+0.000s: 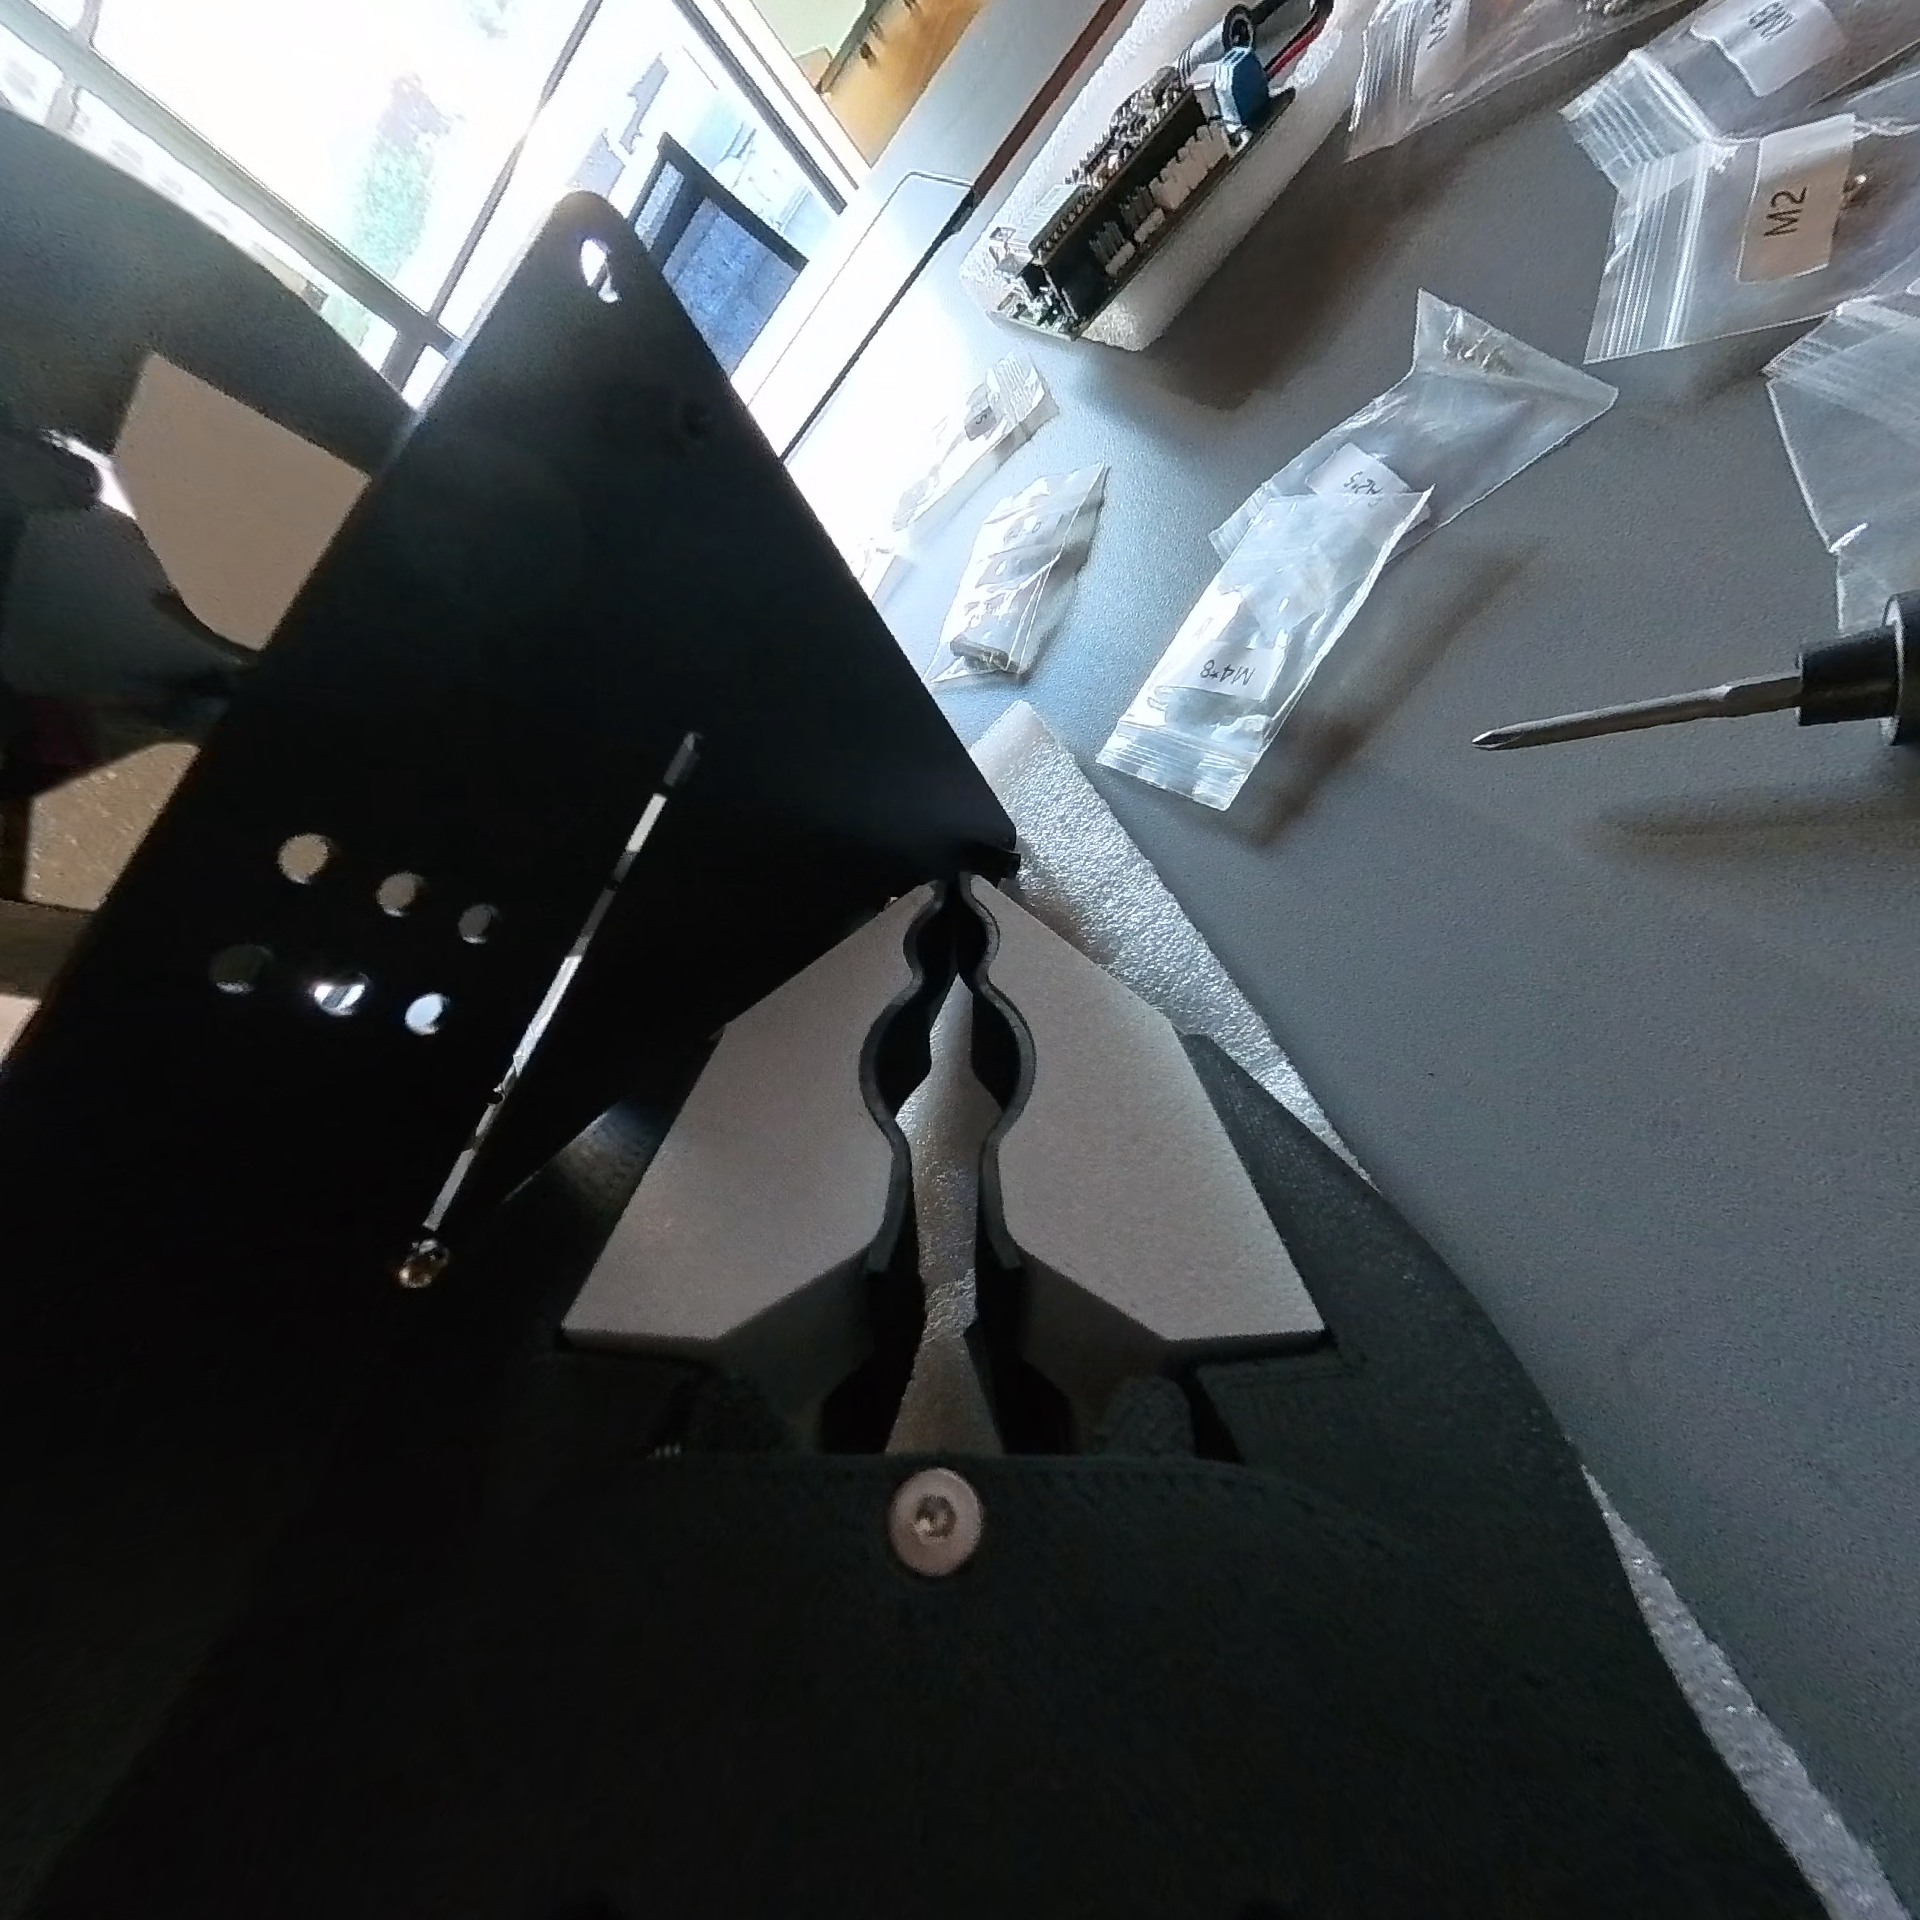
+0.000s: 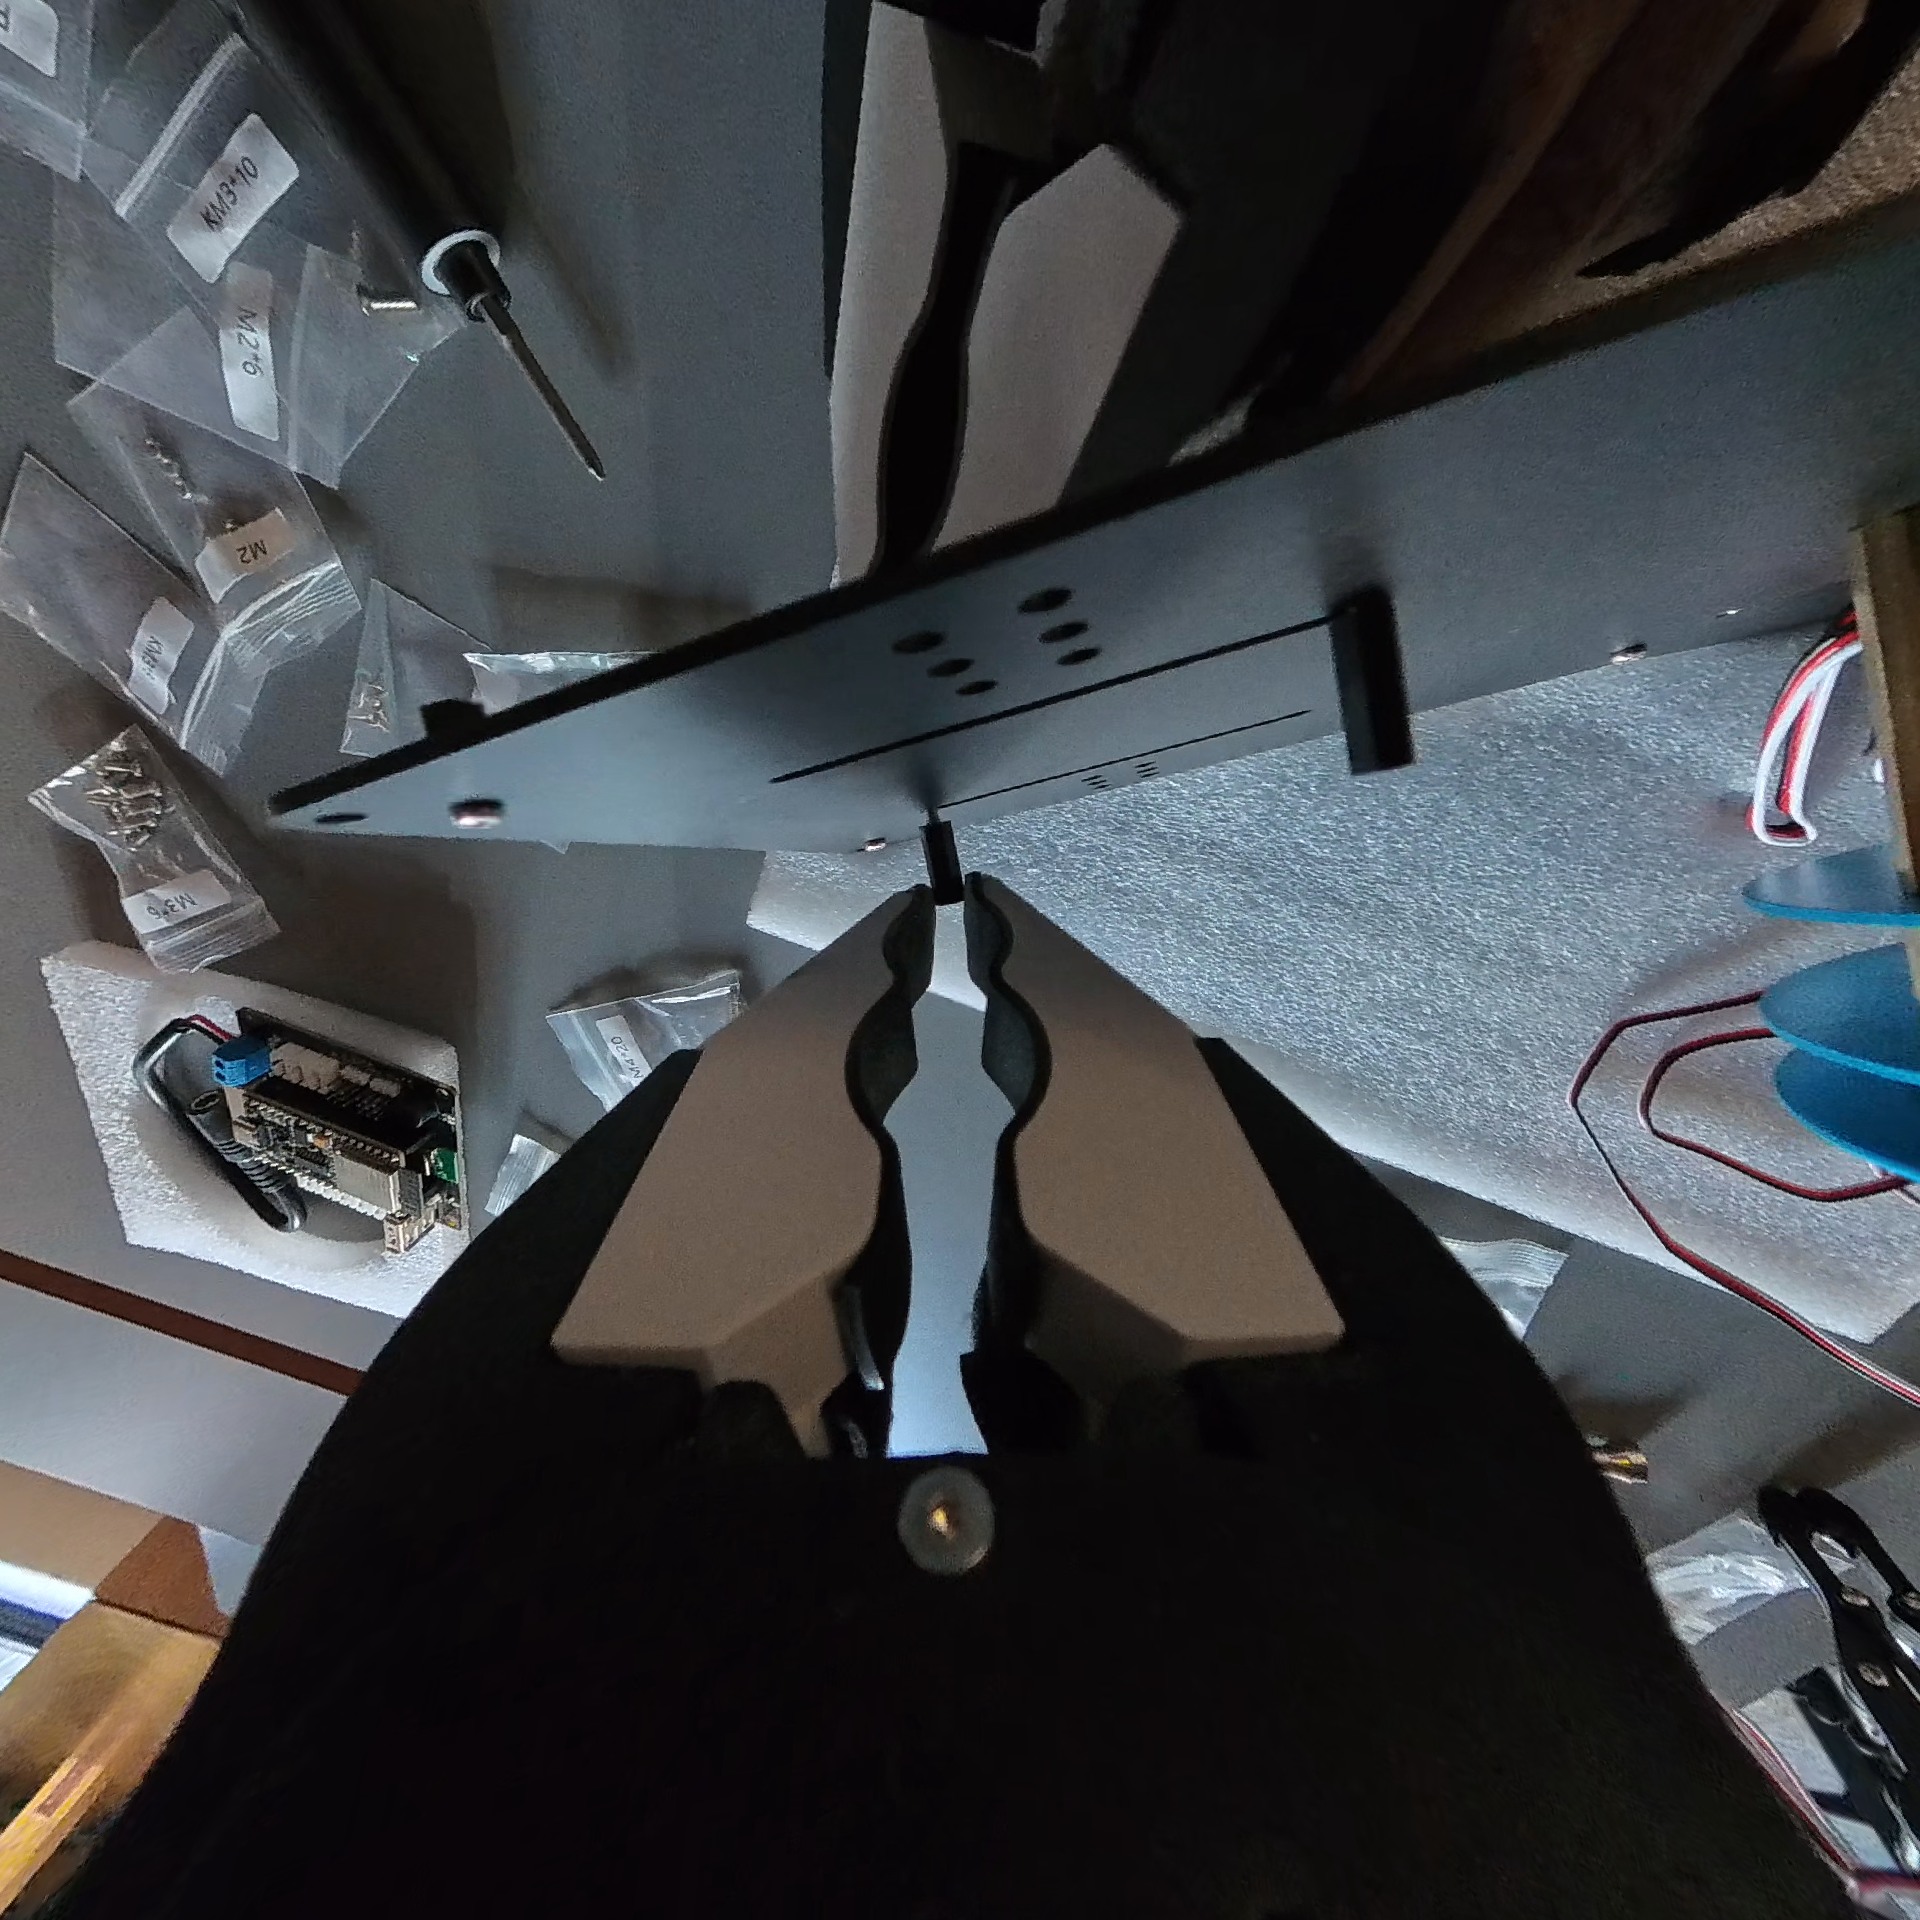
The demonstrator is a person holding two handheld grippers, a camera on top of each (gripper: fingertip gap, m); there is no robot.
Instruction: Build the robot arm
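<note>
A flat black plate (image 1: 540,675) with round holes and a long slot is held up above the grey table. My left gripper (image 1: 961,883) is shut on its lower corner edge. In the right wrist view the plate (image 2: 1143,665) lies nearly edge-on across the middle. A small black post (image 2: 942,847) sticks out of its near edge. My right gripper (image 2: 945,891) is closed on the end of that post. The left gripper (image 2: 909,540) shows beyond the plate, gripping its far edge.
A screwdriver (image 2: 540,364) lies on the grey table (image 1: 1558,1039) among several labelled bags of screws (image 2: 239,197). A circuit board (image 2: 332,1132) rests on white foam. A foam sheet (image 2: 1351,935) lies under the plate. Blue discs (image 2: 1849,1029), red and black wires (image 2: 1662,1122) and pliers (image 2: 1860,1621) lie at the right. Left and right tips are no more than a few centimetres apart.
</note>
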